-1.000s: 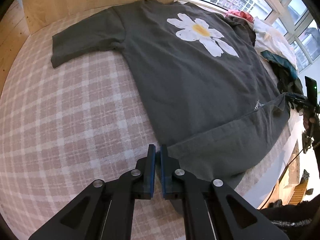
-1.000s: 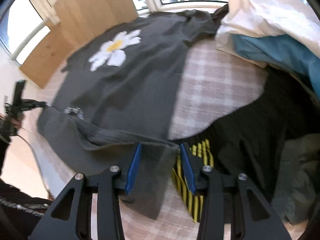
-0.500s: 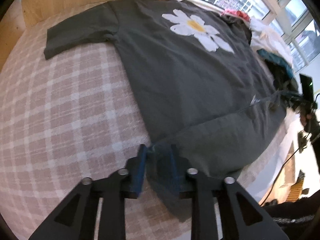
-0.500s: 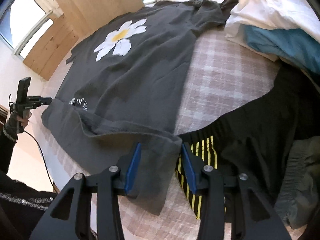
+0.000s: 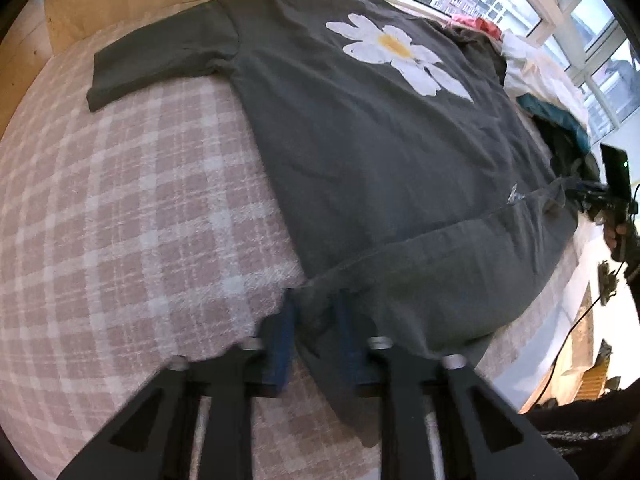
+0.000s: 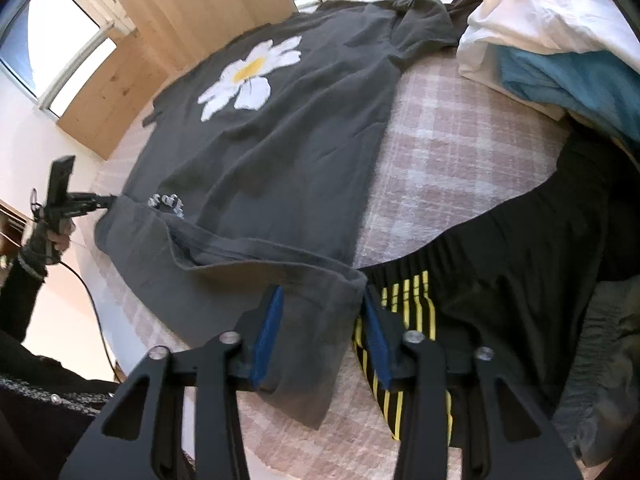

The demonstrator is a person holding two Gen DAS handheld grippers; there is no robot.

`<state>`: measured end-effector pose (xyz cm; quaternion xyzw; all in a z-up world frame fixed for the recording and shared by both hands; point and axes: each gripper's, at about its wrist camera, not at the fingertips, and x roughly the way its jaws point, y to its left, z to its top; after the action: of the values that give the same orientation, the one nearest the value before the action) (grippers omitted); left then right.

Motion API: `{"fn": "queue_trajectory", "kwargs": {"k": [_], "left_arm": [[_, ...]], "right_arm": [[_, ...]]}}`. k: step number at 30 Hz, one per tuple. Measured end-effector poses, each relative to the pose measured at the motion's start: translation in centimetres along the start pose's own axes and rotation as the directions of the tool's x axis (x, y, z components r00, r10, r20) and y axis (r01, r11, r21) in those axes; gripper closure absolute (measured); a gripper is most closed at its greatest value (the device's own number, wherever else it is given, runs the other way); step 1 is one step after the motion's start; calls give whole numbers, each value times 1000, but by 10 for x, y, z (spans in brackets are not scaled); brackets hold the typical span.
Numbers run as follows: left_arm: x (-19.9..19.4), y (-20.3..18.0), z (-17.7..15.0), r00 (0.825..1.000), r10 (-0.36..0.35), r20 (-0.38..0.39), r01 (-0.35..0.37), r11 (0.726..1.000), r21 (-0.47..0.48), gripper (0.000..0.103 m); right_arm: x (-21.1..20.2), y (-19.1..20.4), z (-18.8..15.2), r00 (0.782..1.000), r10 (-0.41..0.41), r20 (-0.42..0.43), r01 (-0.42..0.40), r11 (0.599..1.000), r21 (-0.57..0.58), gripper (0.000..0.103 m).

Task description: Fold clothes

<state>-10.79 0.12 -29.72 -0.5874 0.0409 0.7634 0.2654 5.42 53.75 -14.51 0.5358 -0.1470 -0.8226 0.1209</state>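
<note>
Left wrist view: the left tongs [image 5: 316, 312] point down at the near corner of the dark grey shirt [image 5: 380, 152]; the picture is blurred here, but a fold of the hem sits between the two blue pads [image 5: 280, 340] and the gap is narrow; in the right wrist view the tips of the same tongs come together on the hem, so they grip the shirt. The shirt lies spread flat on the pink checked bed cover [image 5: 120, 220], its white flower print [image 5: 396, 52] facing up and one sleeve stretched out to the side; the bottom hem is folded a little upward. At the other hem corner a hand [image 5: 618, 232] holds the right tongs [image 6: 322, 304].

In the right wrist view the right tongs are rather wide and are closing; the corner of the hem lies between the pads and fills the gap, but I do not see that they press it. Just beside this corner lies a black garment with yellow stripes [image 6: 408, 304]; a pile of white and blue clothes [image 6: 540, 40] is further away by the window.

One second ago the left pads were almost together beside the shirt corner, with no cloth between them; now the cloth is inside. The right tongs stand at the same corner as before.
</note>
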Motion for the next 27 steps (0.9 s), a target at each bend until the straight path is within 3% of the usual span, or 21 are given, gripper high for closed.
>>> {"fn": "queue_trajectory", "kwargs": {"k": [1, 2, 9, 13, 15, 17, 20, 22, 25, 27], "left_arm": [[-3, 1, 0, 1000, -2, 9, 2, 1000, -5, 99], [-8, 0, -1, 1000, 4, 26, -4, 1000, -4, 99], [-76, -7, -18, 991, -21, 133, 20, 1000, 4, 99], [-88, -4, -23, 988, -6, 156, 7, 1000, -11, 99], [-76, -2, -9, 990, 4, 138, 1, 999, -37, 100], [-87, -4, 16, 985, 2, 170, 4, 999, -32, 100], [-171, -26, 66, 936, 61, 348, -79, 996, 36, 100], [-241, -47, 80, 876, 97, 472, -152, 985, 78, 100], [-339, -82, 74, 779, 103, 618, -227, 966, 125, 100], [-372, -101, 53, 743, 109, 661, -264, 955, 138, 100]], "right_arm": [[-4, -1, 0, 1000, 3, 10, -3, 1000, 5, 95], [-8, -1, 0, 1000, 11, 16, -12, 1000, 11, 97], [-50, 20, -13, 993, 55, 106, -53, 998, -19, 97], [-48, 18, -14, 993, 34, 114, -35, 999, 4, 97], [-46, 18, 0, 993, -21, 116, 21, 1000, -4, 98], [-72, 25, 25, 982, -15, 186, 19, 1000, -17, 98], [-162, 62, 66, 932, 6, 361, 43, 991, -127, 98], [-235, 92, 82, 887, 17, 461, 89, 974, -208, 98], [-302, 123, 79, 837, 54, 544, 121, 952, -280, 98], [-317, 136, 64, 828, 65, 557, 136, 941, -311, 98]]}}
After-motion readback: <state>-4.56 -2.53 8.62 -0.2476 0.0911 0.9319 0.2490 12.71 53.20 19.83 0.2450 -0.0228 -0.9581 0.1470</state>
